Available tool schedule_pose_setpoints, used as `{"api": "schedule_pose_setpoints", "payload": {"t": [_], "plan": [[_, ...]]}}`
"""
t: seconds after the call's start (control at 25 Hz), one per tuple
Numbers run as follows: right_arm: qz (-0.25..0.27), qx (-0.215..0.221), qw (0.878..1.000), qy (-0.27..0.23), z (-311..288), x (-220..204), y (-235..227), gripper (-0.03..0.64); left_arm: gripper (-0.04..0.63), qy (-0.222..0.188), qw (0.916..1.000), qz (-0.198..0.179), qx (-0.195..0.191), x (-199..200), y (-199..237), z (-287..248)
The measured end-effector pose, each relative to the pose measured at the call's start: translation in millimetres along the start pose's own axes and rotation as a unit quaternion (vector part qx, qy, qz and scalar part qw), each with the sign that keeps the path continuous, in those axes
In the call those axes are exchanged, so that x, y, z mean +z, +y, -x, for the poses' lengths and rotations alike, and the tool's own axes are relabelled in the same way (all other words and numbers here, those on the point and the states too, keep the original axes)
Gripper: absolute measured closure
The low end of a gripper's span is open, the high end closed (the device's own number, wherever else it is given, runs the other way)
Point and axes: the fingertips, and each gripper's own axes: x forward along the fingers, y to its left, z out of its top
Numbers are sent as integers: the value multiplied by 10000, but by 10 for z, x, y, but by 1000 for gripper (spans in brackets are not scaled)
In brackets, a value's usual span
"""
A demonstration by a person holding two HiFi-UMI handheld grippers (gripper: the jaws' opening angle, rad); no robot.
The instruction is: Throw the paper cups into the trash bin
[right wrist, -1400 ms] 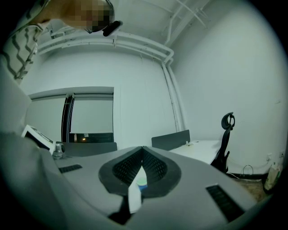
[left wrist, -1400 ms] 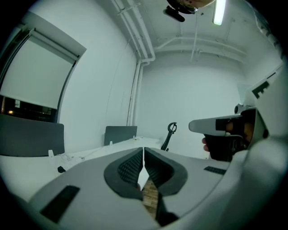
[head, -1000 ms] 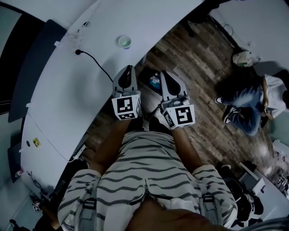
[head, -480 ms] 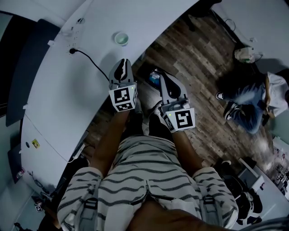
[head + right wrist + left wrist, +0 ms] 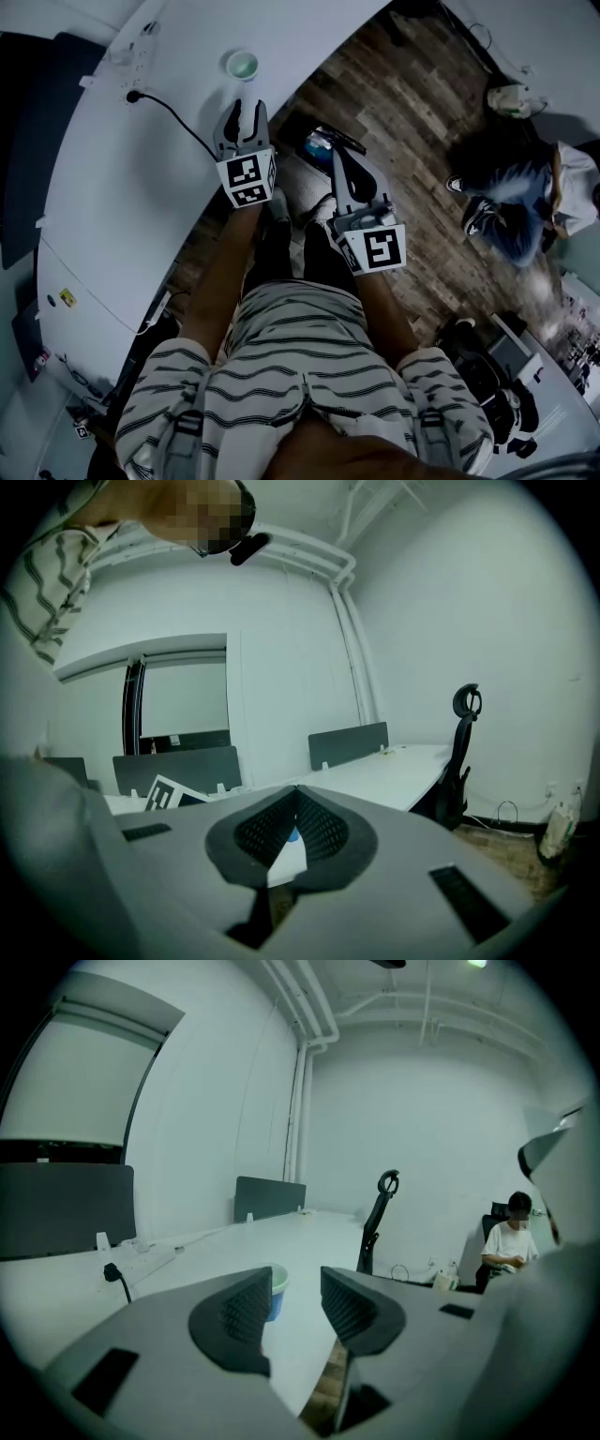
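A paper cup (image 5: 241, 64) with a pale green rim stands alone on the white table (image 5: 122, 216), near its curved edge. My left gripper (image 5: 243, 114) hovers over the table just short of the cup, jaws opening and nothing between them. In the left gripper view the cup (image 5: 276, 1291) peeks out behind the left jaw, ahead of the gripper (image 5: 295, 1281). My right gripper (image 5: 338, 156) is shut and empty, held over the floor beside the table. Its pads (image 5: 319, 829) meet at the tip in the right gripper view. A dark bin (image 5: 319, 145) holding something blue sits on the floor between the grippers.
A black cable (image 5: 178, 127) runs across the table to a power strip (image 5: 131, 58) at the far left. A person (image 5: 525, 202) sits on the wooden floor at the right. An office chair (image 5: 378, 1218) stands beyond the table's far end.
My left gripper has moved forward over the table toward the cup, and its jaws have parted. The right gripper has stayed almost where it was.
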Motion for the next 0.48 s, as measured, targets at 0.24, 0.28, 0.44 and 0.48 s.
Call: {"api": "schedule_pose_setpoints", "payload": {"t": [0.24, 0.28, 0.44, 0.48], "plan": [[-31, -55, 10000, 71, -38, -84, -44, 607, 398, 117, 9999, 57, 85, -163, 84, -178], [-37, -64, 9999, 80, -43, -99, -48, 607, 390, 127, 9999, 56, 95, -185, 96, -207], [-57, -84, 9999, 138, -63, -163, -57, 607, 359, 202, 9997, 43, 127, -286, 149, -333], [-66, -91, 9998, 156, -66, -180, -60, 607, 349, 220, 9996, 42, 141, -310, 164, -364]]}}
